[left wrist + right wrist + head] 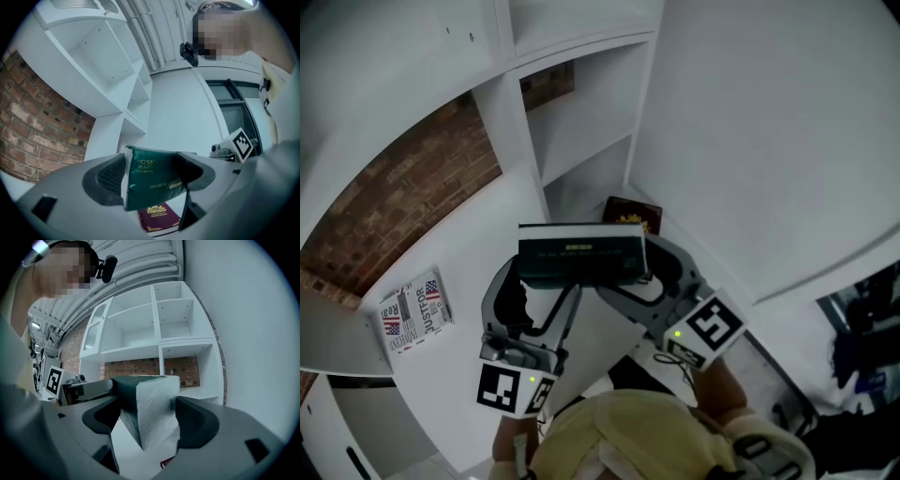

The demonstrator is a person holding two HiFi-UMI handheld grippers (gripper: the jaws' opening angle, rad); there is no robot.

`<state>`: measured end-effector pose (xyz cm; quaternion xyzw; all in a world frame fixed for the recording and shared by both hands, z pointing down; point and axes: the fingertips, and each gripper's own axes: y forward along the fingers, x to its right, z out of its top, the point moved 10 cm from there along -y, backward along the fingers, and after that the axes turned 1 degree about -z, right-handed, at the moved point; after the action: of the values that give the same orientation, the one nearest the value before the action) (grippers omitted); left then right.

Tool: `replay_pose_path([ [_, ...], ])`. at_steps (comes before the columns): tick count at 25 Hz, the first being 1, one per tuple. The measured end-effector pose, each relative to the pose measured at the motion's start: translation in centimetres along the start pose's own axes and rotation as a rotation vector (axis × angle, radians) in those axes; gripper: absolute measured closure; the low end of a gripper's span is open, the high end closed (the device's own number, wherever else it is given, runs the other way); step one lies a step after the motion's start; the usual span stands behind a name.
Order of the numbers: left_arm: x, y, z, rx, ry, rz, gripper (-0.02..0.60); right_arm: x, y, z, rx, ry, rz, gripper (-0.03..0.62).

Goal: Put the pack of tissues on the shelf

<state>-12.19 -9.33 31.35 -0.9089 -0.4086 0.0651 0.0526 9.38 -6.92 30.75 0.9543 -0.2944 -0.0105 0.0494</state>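
Pack of tissues (581, 255) sits pinched at both ends, fingers of left gripper (546, 298) and right gripper (649, 281) closed on it above the surface (478, 246); level, joint advance into shelf (514, 131) seems wise.

The pack of tissues (581, 255) is held clear above the counter (478, 253), spanning both grippers. The left gripper (534, 289) grips its left end and the right gripper (652, 277) its right end. A booklet (633, 215) lies flat on the counter just beyond the pack, before the lowest compartment of the shelf unit (514, 122). A printed packet (414, 311) lies on the counter well to the left. A brick wall (403, 187) stands behind the shelf unit.
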Motion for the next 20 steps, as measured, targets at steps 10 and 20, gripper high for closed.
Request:
replay_pose_path([
  [10,1.7,8.3,-0.6,-0.017,0.06,0.072,0.235,9.6,0.7,0.3,0.037,-0.017,0.067,0.224],
  [20,1.6,13.7,-0.8,-0.007,0.09,0.116,0.235,15.2,2.2,0.9,0.073,-0.018,0.091,0.224],
])
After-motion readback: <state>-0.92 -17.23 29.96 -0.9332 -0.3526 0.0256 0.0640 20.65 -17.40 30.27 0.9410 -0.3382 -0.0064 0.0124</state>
